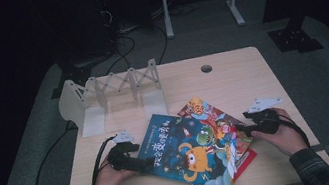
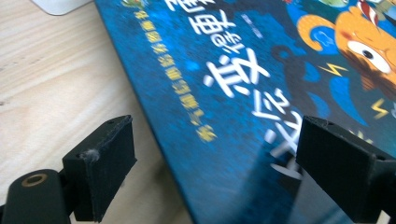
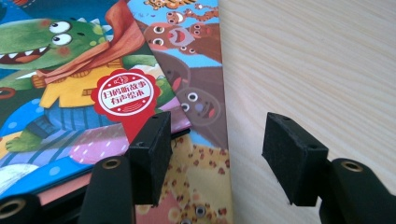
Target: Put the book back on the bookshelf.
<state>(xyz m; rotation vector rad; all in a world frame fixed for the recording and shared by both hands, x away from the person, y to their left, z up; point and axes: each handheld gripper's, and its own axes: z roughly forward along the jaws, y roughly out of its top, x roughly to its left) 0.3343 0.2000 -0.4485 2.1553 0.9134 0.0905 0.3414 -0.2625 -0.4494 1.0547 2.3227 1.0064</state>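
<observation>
Glossy blue book (image 1: 187, 152) lies flat on pale woodgrain table (image 1: 231, 76), both claws released astride its edges.

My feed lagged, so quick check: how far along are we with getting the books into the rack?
Nothing is done yet: the white rack holds no book. In hand: the left tongs stand open astride the blue book's edge, and the right tongs stand open at the right edge of the stack, gripping nothing. Left: probably grasp, lift and stand each book in the rack.
</observation>
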